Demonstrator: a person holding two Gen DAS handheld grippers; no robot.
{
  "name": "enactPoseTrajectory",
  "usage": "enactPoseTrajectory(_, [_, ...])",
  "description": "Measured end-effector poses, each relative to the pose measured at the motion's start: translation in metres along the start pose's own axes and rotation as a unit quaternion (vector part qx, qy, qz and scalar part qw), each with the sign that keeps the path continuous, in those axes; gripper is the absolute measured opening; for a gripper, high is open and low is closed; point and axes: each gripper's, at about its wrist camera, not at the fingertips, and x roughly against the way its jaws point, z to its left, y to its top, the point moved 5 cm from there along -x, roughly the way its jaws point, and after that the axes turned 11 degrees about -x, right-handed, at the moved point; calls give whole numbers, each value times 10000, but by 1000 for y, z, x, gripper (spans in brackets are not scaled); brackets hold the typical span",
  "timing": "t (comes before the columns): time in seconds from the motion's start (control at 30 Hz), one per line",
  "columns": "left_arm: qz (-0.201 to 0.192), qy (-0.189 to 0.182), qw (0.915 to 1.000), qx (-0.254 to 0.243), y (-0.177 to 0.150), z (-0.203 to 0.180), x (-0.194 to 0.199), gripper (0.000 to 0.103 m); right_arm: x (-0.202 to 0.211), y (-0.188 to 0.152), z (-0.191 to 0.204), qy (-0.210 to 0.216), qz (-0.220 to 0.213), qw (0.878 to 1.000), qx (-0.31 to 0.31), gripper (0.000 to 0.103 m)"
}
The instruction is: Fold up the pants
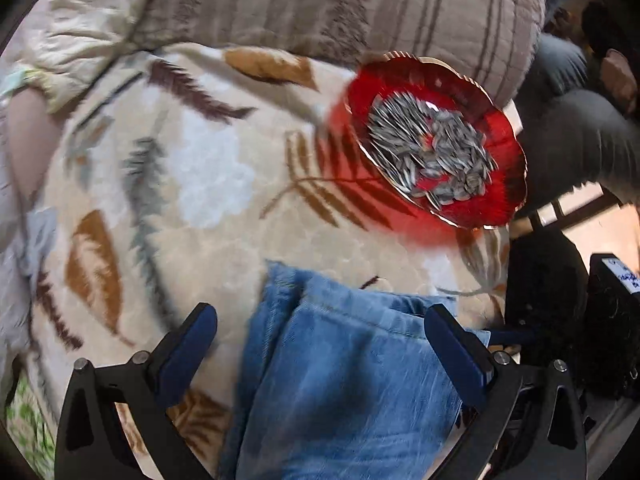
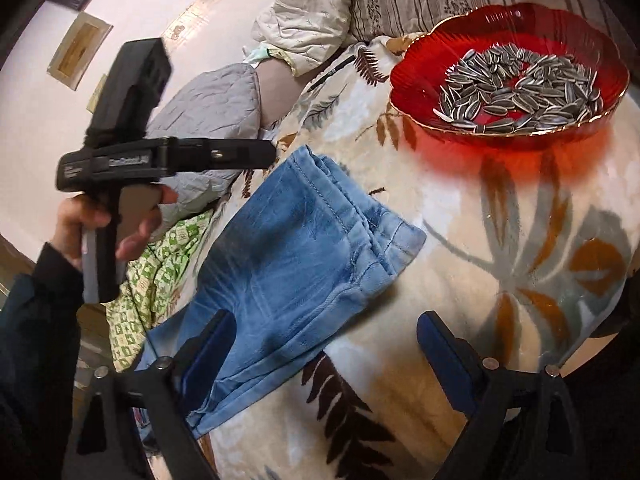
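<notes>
Pants point(image 1: 344, 380) below wide-spread left tool point(image 1: 320, 344) fingers.

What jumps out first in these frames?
The red glass bowl of sunflower seeds, sitting on the leaf-print blanket just beyond the folded blue jeans. Both grippers, left and right, hover open over the jeans.

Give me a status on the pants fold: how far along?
Looks mostly done: the blue pants lie in a compact, layered stack on the leaf-print blanket, edges roughly together. In hand: nothing; the left gripper hovers open over the stack and the right gripper is open too. Left: perhaps a final tidy, keeping away from the red bowl of sunflower seeds.
</notes>
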Motion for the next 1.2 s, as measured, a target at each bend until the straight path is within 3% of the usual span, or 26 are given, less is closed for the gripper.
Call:
enactPoseTrajectory(0.23, [577, -234, 9978, -222, 3, 9, -38, 94, -8, 1, -7, 109, 95, 9998, -159, 93])
enactPoseTrajectory(0.37, [570, -548, 9969, -5, 3, 20, -47, 92, -10, 5, -7, 159, 91, 9996, -220, 93])
enactPoseTrajectory(0.4, [540, -662, 9963, 27, 4, 21, -48, 80, -11, 7, -8, 185, 84, 9994, -270, 93])
enactPoseTrajectory(0.43, [552, -722, 9959, 33, 4, 21, -49, 60, -10, 8, -9, 204, 75, 9993, -304, 93])
enactPoseTrajectory(0.47, [597, -781, 9952, -4, 4, 20, -53, 54, -11, 10, -10, 224, 67, 9991, -349, 93])
enactPoseTrajectory(0.83, [336, -966, 9947, -53, 4, 26, -46, 30, -27, 31, -8, 101, 20, 9983, -568, 90])
enactPoseTrajectory(0.93, [321, -969, 9948, -15, 4, 27, -49, 25, -31, 34, -11, -144, -70, 9990, -417, 74])
enactPoseTrajectory(1.0, [316, -939, 9951, 10, 3, 28, -51, 22, -33, 35, -14, -378, -172, 9987, -283, 46])
enactPoseTrajectory(1.07, [264, -900, 9956, 30, 1, 30, -48, 20, -36, 37, -20, -419, -169, 9986, -280, 28])
enactPoseTrajectory(1.2, [75, -749, 9972, 0, -1, 24, -36, 16, -33, 36, -10, -513, -257, 9983, 135, 22])
